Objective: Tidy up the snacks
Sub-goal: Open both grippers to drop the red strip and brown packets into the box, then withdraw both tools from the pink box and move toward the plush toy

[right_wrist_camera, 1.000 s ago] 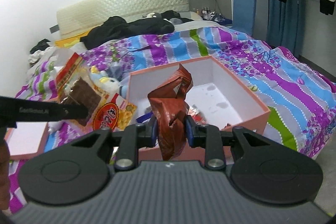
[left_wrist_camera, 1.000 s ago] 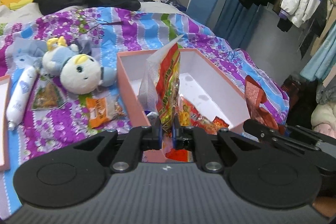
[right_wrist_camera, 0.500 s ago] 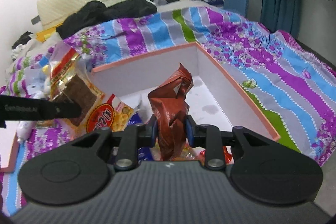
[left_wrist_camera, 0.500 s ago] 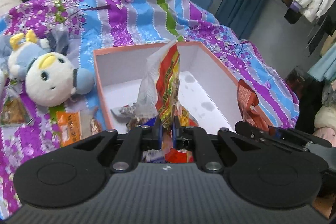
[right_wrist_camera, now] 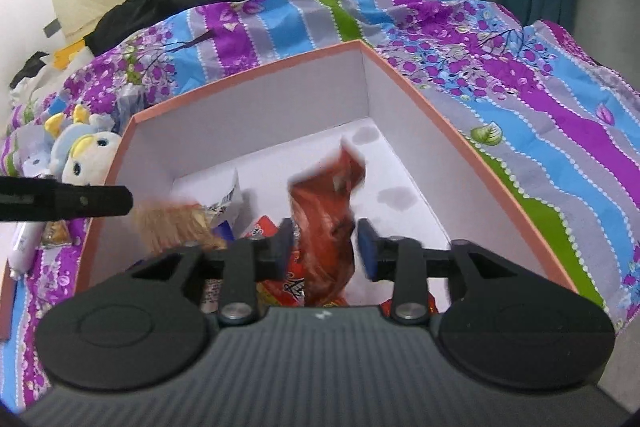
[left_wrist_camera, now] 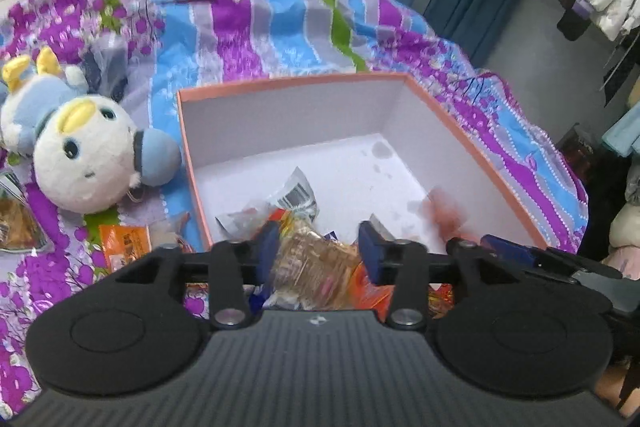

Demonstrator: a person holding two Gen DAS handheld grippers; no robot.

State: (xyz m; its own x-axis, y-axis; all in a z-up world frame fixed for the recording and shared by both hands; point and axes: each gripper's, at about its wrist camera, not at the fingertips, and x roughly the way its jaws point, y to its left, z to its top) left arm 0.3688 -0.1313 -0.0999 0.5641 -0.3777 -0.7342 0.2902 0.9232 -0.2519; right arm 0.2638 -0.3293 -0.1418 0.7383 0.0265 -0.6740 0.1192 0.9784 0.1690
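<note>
Two opening claws, left [left_wrist_camera: 316, 251] and right [right_wrist_camera: 324, 247], each around a motion-blurred snack, pads apart.

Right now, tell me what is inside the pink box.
The pink box holds a pile of snack packets at its near end, plus a red-brown packet dropping in blurred. The far floor is bare and stained. Packets under the tongs are hidden.

The left gripper [left_wrist_camera: 316, 251] hung over the near end of the pink box [left_wrist_camera: 472, 143], jaws opening, a blurred clear snack bag [left_wrist_camera: 312, 263] loose between them. A plush toy [left_wrist_camera: 84, 151] lay left of the box.
</note>
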